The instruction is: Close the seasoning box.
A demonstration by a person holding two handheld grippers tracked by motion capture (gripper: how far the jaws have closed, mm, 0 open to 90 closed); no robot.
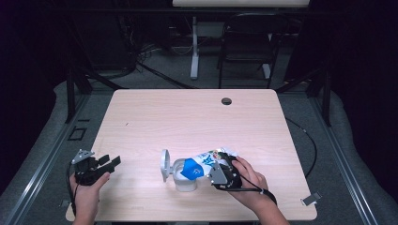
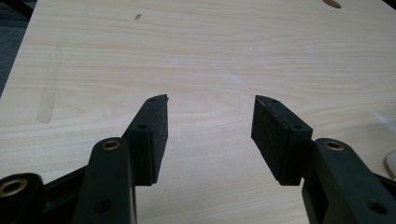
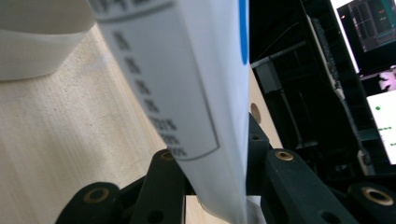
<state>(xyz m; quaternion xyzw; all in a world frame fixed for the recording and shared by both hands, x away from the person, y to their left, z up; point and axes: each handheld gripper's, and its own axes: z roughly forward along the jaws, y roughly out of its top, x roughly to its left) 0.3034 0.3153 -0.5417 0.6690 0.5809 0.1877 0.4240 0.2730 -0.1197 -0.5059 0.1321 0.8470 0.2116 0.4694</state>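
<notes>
my right gripper [image 1: 220,169] has its jaws closed on the blue-and-white pouch [image 1: 202,164], the printed side pinched flat between the pads. the pouch tilts from the fingers toward the white container [image 1: 184,177], its far end over the container's open mouth, the round lid [image 1: 164,164] just beyond. my left gripper [image 1: 105,164] sits well apart, jaws wide, nothing between the pads [image 2: 270,135] but bare table [image 2: 210,56].
</notes>
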